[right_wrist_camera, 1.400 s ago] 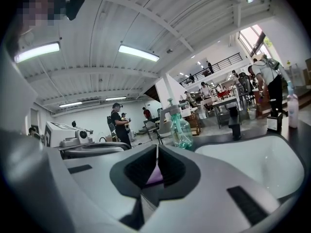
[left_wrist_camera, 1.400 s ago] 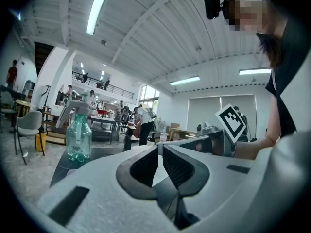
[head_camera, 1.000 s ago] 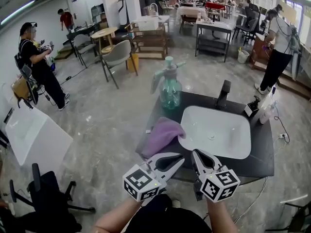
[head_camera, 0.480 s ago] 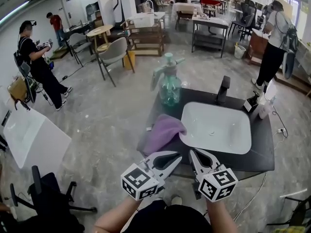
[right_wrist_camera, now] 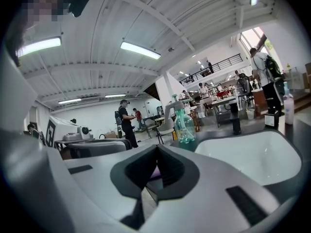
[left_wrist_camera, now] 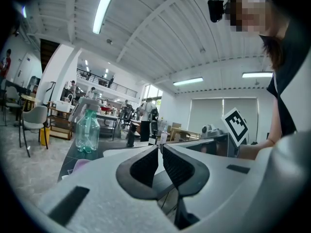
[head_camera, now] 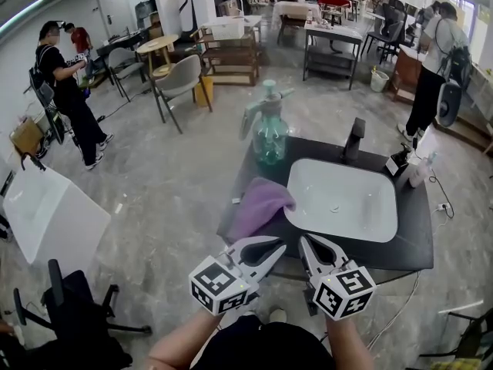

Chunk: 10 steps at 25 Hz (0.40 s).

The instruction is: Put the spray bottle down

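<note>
A clear green spray bottle (head_camera: 269,133) with a pale trigger head stands upright on the far left corner of the black counter (head_camera: 416,241), with no gripper on it. The same spray bottle (left_wrist_camera: 87,130) shows far ahead in the left gripper view, and the spray bottle (right_wrist_camera: 183,123) also stands ahead in the right gripper view. My left gripper (head_camera: 279,246) and right gripper (head_camera: 305,243) hover side by side at the counter's near edge, well short of the bottle. Both the left gripper (left_wrist_camera: 160,147) and the right gripper (right_wrist_camera: 157,146) are shut with nothing between their jaws.
A purple cloth (head_camera: 258,206) lies on the counter's left side beside the white sink (head_camera: 343,199) with its black faucet (head_camera: 353,139). Two soap bottles (head_camera: 408,166) stand at the right rear. A white basin unit (head_camera: 46,214) and a black chair (head_camera: 69,314) stand left; people work around.
Both grippers have stayed where they were, shut. The bottle has not moved. The view has shifted slightly, and the people in the background have changed places.
</note>
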Tool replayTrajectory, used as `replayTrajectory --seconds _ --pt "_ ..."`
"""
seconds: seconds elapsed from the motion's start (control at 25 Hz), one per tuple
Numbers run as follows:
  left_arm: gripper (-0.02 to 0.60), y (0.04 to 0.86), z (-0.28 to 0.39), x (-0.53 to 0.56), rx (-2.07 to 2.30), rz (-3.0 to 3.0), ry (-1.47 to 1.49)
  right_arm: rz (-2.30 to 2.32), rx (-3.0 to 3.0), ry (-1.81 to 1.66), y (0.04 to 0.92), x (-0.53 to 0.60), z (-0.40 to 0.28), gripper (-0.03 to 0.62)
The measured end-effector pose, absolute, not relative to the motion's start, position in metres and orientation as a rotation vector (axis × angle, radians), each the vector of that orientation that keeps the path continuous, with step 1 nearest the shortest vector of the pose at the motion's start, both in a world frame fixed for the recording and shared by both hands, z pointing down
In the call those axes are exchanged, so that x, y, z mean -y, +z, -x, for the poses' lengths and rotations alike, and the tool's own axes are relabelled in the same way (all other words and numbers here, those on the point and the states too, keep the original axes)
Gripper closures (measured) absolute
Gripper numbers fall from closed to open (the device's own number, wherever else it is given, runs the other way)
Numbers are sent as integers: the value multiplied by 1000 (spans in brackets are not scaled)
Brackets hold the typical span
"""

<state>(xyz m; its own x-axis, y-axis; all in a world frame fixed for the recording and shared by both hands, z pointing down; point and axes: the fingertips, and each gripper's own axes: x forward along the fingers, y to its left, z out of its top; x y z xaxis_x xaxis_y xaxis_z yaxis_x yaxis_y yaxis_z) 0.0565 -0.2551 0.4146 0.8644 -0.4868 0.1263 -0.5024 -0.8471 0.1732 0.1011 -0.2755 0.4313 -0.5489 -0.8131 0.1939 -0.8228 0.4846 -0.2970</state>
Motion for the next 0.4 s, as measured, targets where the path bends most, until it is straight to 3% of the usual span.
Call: replayTrajectory --seconds 0.4 --pt "549 409 -54 248 764 -2835 92 -1456 2689 561 429 269 -95 588"
